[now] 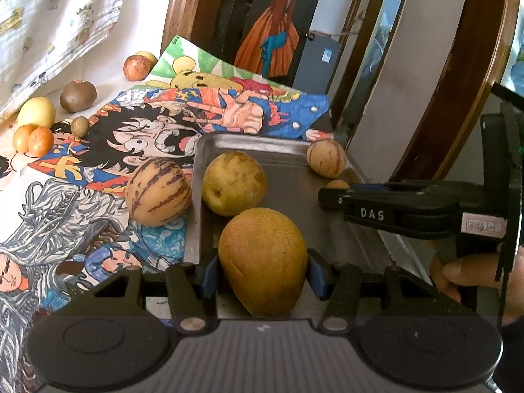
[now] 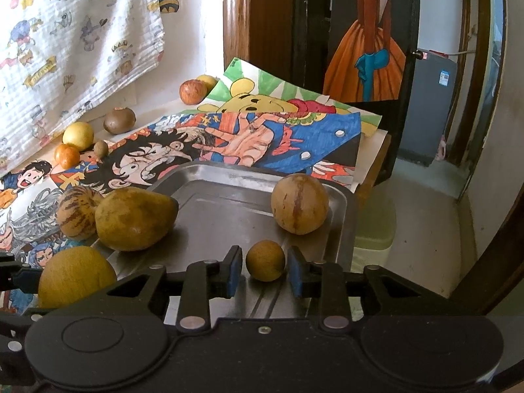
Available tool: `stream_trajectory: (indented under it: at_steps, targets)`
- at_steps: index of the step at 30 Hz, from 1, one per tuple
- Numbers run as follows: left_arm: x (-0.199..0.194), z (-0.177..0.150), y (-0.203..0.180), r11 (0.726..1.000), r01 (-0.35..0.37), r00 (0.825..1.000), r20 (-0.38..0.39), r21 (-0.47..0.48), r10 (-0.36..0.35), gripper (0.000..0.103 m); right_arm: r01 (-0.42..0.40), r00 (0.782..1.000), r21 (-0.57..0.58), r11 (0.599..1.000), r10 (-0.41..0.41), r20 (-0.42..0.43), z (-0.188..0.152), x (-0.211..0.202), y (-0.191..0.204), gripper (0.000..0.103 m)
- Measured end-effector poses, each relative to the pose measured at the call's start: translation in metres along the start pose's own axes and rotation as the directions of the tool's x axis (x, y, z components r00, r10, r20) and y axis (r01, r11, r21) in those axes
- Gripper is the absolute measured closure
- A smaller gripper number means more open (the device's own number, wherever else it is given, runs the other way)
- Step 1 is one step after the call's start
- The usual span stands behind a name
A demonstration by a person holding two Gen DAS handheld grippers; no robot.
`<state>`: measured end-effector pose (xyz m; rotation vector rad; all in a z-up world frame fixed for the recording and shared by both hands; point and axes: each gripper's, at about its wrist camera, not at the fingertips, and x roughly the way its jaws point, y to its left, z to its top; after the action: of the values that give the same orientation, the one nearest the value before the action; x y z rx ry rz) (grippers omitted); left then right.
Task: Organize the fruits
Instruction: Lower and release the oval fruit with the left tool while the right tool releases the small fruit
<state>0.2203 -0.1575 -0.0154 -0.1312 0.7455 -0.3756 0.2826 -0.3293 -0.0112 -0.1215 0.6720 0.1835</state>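
Fruits are lying partly in a steel tray (image 2: pixel 340 229) and partly scattered on the cartoon drawings (image 1: pixel 157 124) covering the table. I am pinching a large yellow-brown pear (image 1: pixel 263 258) with my left gripper (image 1: pixel 262 276); its blue pads are pressing on both sides of the fruit at the tray's near edge. Just beyond it, a second yellowish pear (image 1: pixel 234 187) is resting inside the tray against its left wall.

My right gripper (image 2: pixel 264 271) is standing with a small round tan fruit (image 2: pixel 265 261) between its blue fingers (image 2: pixel 234 271). A slim gap is showing on either side of the fruit, so the pads are not pressing on it, and the fruit is sitting on the tray floor. A pepino melon with purple stripes (image 2: pixel 299 203) is lying further along in the tray near its right rim.

Another striped pepino melon (image 1: pixel 158 192) is sitting outside the tray, just beside its left wall, on the drawings. Well apart, by the hanging patterned cloth (image 1: pixel 59 23), several smaller fruits are waiting: a pale yellow round one (image 1: pixel 36 112), two small orange ones (image 1: pixel 32 140) touching each other, a brown one (image 1: pixel 78 95), a tiny greenish-brown one (image 1: pixel 80 126), and a red apple (image 1: pixel 136 67) with a yellow fruit behind it.

A hand (image 1: pixel 471 275) is showing at the right edge of the left wrist view, holding the other gripper's handle.
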Motion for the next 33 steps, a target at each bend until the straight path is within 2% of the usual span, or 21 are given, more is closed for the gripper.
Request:
stream_trajectory:
  at_steps: [2,16,23,28,30,33]
  targets:
    - [-0.002,0.000,0.001,1.000,0.006,1.000,0.002,-0.011,-0.006,0.045,-0.002,1.000,0.003,1.000,0.002,0.013,-0.001,-0.007,0.000,0.064]
    - [-0.052,0.001,0.000,0.999,-0.025,0.994,0.105,-0.048,0.030,0.023,0.013,0.991,0.025,1.000,-0.017,0.131,0.002,-0.078,0.007,0.039]
    - [-0.089,-0.001,0.005,0.994,-0.067,0.981,0.175,-0.087,0.081,0.013,-0.003,0.985,0.042,0.999,-0.004,0.172,-0.007,-0.119,0.022,0.023]
    - [-0.115,-0.007,0.009,0.989,-0.104,0.967,0.220,-0.103,0.125,0.000,-0.025,0.982,0.055,0.998,0.014,0.190,-0.015,-0.146,0.035,0.012]
    - [-0.124,-0.009,0.011,0.987,-0.120,0.961,0.235,-0.111,0.143,0.001,-0.039,0.979,0.065,0.997,0.025,0.201,-0.020,-0.158,0.040,0.005]
    - [-0.135,-0.013,0.013,0.981,-0.152,0.954,0.243,-0.119,0.177,0.000,-0.061,0.977,0.080,0.995,0.043,0.209,-0.025,-0.171,0.049,0.004]
